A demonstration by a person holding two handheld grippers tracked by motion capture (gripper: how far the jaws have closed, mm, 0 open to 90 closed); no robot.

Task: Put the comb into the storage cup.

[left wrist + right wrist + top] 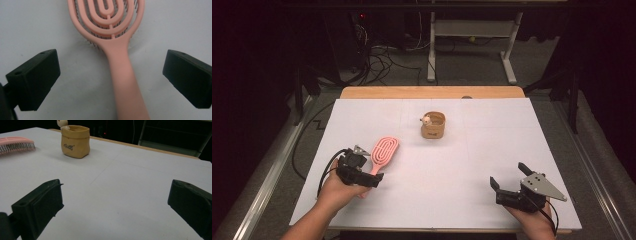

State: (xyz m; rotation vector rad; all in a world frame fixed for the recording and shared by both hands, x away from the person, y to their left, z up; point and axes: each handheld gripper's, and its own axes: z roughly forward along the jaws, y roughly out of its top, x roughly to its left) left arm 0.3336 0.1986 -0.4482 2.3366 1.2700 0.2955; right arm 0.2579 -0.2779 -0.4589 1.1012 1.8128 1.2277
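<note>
At the left of the bench, the left gripper stands over the handle of a pink hairbrush. Its jaws are spread wide on either side of the handle and touch nothing. The brush lies flat, bristles down, its looped open-work head pointing away from the person, toward the bench's middle. It looks like light, stiff moulded plastic with a smooth, possibly slippery handle; the thin loops of the head seem the weaker part. The straight handle, near where it widens into the head, is judged the best place to grip. Farther along, a small tan pot with a little figure at its rim stands well apart. At the right, the right gripper rests with jaws wide apart, holding nothing.
</note>
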